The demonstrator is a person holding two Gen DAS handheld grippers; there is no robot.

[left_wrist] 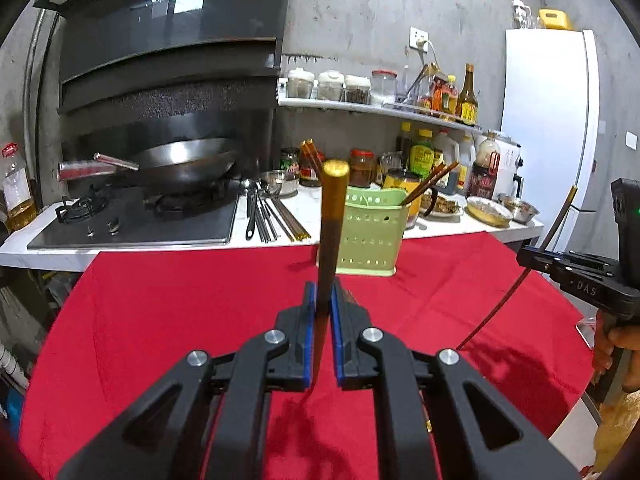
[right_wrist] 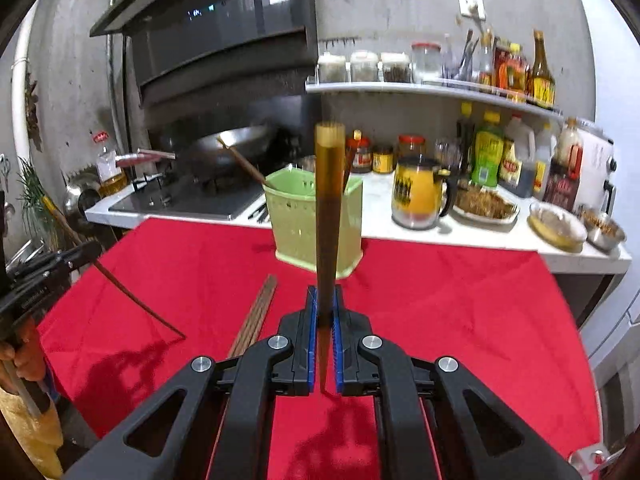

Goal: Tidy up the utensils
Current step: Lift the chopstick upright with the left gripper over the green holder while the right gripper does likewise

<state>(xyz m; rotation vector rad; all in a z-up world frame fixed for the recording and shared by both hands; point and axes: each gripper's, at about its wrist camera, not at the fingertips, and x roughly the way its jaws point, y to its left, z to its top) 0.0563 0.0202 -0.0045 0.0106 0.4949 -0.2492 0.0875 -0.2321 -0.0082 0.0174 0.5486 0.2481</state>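
My left gripper [left_wrist: 323, 294] is shut on a brown chopstick with a gold end [left_wrist: 333, 208], held above the red cloth. My right gripper [right_wrist: 326, 300] is shut on another amber-brown chopstick [right_wrist: 329, 208], pointing toward the green perforated utensil holder [right_wrist: 312, 220]. The holder [left_wrist: 372, 232] stands at the cloth's far edge with chopsticks inside. The right gripper [left_wrist: 536, 260] shows at the right in the left wrist view; the left gripper [right_wrist: 86, 254] shows at the left in the right wrist view. A pair of brown chopsticks [right_wrist: 256, 316] lies on the cloth.
A red cloth [left_wrist: 180, 320] covers the table. Behind it a white counter [left_wrist: 312, 208] holds spoons and chopsticks [left_wrist: 268, 216], jars, bottles, dishes and a yellow mug [right_wrist: 418, 192]. A wok [left_wrist: 180, 164] sits on the gas stove. A fridge [left_wrist: 548, 112] stands at the right.
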